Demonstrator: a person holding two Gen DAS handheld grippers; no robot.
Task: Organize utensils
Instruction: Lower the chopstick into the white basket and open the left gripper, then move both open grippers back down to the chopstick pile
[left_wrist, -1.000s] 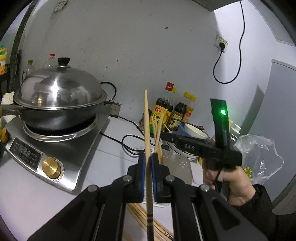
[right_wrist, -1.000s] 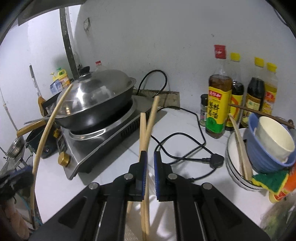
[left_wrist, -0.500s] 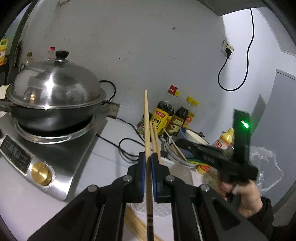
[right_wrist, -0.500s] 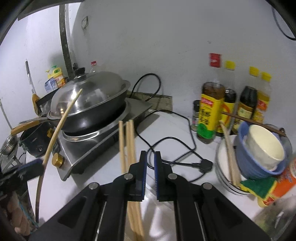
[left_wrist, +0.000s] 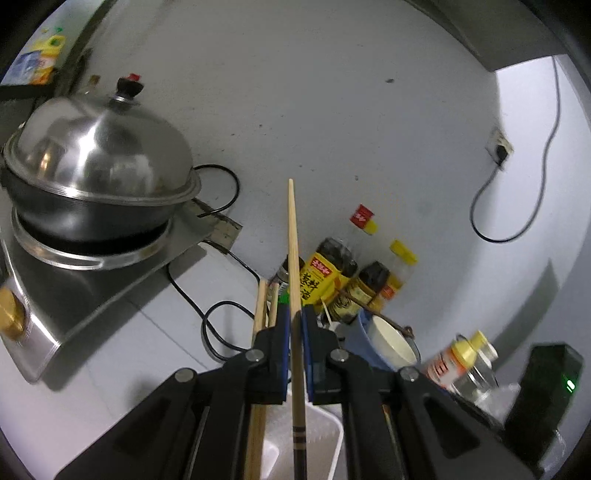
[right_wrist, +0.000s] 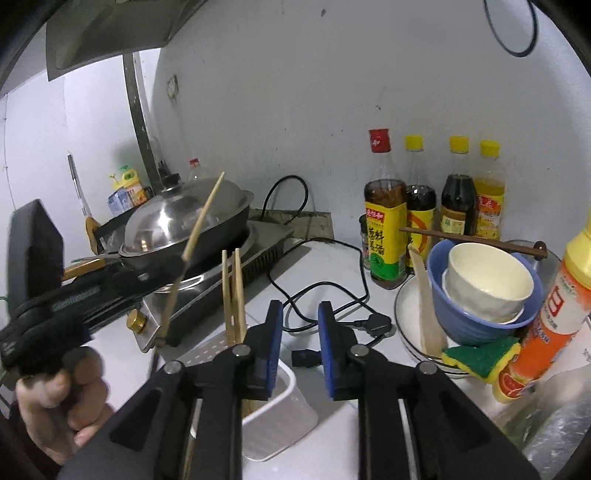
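both cameras ride on hand-held tools and look forward and slightly down along their own fingers, close over the counter. the left one faces the back wall, with the wok (left_wrist: 92, 184) at left and the bottles (left_wrist: 332, 273) ahead. the right one looks from further right. both take in the wok (right_wrist: 184, 225), bottles (right_wrist: 384, 221), bowls (right_wrist: 484, 280) and white holder (right_wrist: 273, 410).

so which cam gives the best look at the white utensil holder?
Right wrist. The white utensil holder shows its rim, front wall and perforated back, with two chopsticks standing in it. The left wrist view shows only part of its rim and inside, behind the left gripper.
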